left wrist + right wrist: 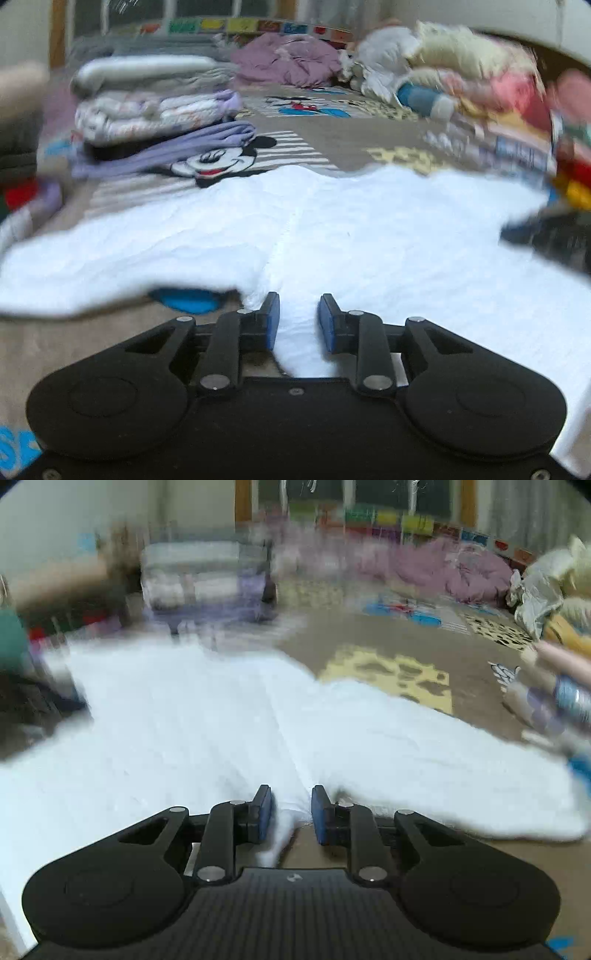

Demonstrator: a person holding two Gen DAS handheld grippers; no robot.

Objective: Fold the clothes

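A white garment lies spread on the brown cartoon-print mat. In the left wrist view my left gripper has its blue pads a hand-width apart with a fold of the white cloth between them. In the right wrist view my right gripper also has white cloth between its spread pads. The pads do not visibly press the cloth. The other gripper shows as a dark blur at the right edge and at the left edge. Both views are motion-blurred.
A stack of folded clothes stands at the back left, with a lilac piece beside it. A pink bundle lies at the back. More clothes and toys pile up at the right. A window is behind.
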